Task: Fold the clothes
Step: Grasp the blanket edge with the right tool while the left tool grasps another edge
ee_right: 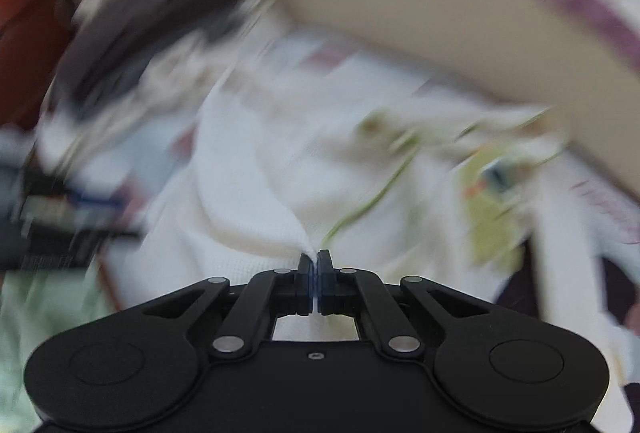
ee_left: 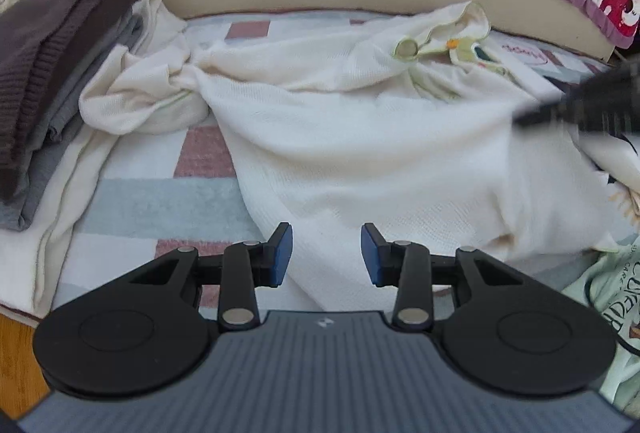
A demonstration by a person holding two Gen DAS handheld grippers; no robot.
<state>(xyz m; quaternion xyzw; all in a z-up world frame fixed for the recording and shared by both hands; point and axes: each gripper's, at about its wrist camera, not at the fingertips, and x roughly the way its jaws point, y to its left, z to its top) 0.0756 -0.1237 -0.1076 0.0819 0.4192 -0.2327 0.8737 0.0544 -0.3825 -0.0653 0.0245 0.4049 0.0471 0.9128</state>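
Soft, even daylight; no hard shadows or glare. Left wrist view sharp, with fisheye bending at the edges. Right wrist view heavily motion-blurred beyond its own sharp gripper [ee_right: 314, 261].

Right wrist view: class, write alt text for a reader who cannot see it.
The right gripper is shut on a pinch of a cream garment spread over a bed. Everything behind is motion-blurred; a beige headboard curves across the top.

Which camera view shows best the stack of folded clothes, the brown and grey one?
The left wrist view. There the stack of folded clothes lies sharp at the left edge of the bed, a brown knit on top of grey pieces. In the right wrist view it is only a dark smear at upper left, too blurred to make out.
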